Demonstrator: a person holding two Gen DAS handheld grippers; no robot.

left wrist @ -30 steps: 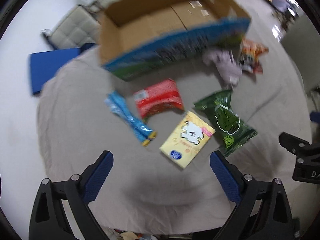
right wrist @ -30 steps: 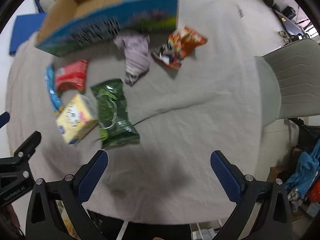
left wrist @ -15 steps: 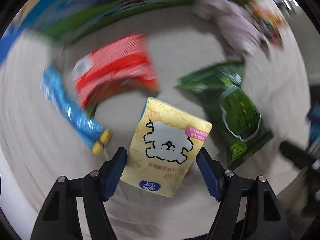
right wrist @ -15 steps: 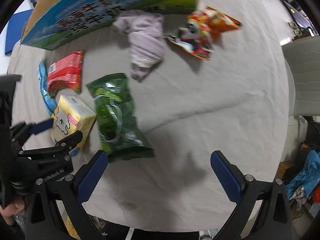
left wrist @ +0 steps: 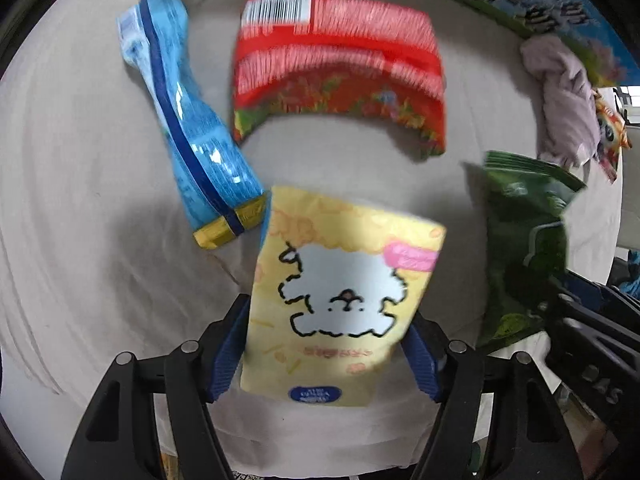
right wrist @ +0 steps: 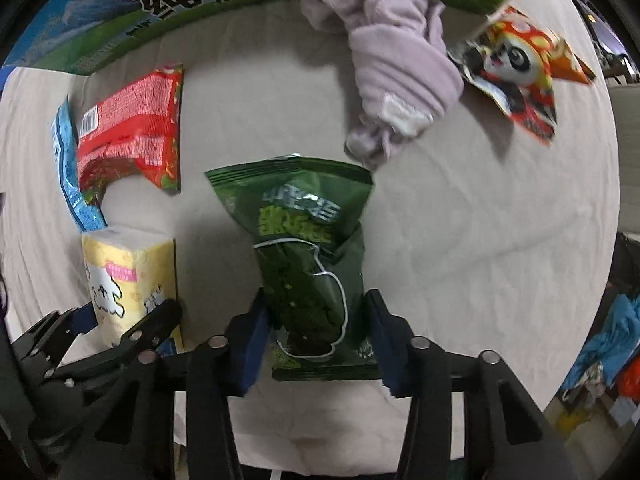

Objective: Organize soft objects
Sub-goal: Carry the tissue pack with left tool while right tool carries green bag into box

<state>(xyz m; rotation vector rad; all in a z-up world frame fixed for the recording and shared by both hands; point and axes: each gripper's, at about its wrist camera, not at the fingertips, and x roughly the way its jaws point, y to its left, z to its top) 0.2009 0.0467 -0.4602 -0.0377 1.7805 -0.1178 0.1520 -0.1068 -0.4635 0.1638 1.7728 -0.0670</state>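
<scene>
Left gripper (left wrist: 326, 350) is straddling the yellow pack (left wrist: 340, 296), blue pads sitting against both its sides near the bottom end; looks like it's gripping it, w/ the pack still lying on the cloth (left wrist: 100, 280). Right gripper (right wrist: 316, 344) is doing the same on the green bag (right wrist: 308, 264): pads pressing at both edges of the bag's near end, bag lying flat, far end crinkling up a bit.

In the left wrist view, the blue pouch (left wrist: 188, 120) is lying diagonally far-left of the yellow pack, its gold end just beside the pack's far-left corner. Red bag (left wrist: 340, 68) is sitting farther out, barcode side up, curling at its near edge. Green bag (left wrist: 524, 248) is lying to the right, apart from the yellow pack, w/ the right gripper's black frame (left wrist: 592, 344) showing at its near end. Lilac cloth item (left wrist: 560, 96) is bunching far-right, w/ the orange bag (left wrist: 612, 132) peeking out behind it. Box (left wrist: 520, 0) wall is running along the far edge.

In the right wrist view, the yellow pack (right wrist: 128, 276) is at near-left w/ the left gripper (right wrist: 120, 320) on it. Red bag (right wrist: 132, 128) & blue pouch (right wrist: 68, 168) are lying far-left, touching each other. Lilac cloth item (right wrist: 392, 64) is just beyond the green bag's far-right corner; orange panda bag (right wrist: 520, 68) is right of it. Box (right wrist: 160, 4) is standing along the far side; all items are outside it, on the cloth (right wrist: 480, 240).
</scene>
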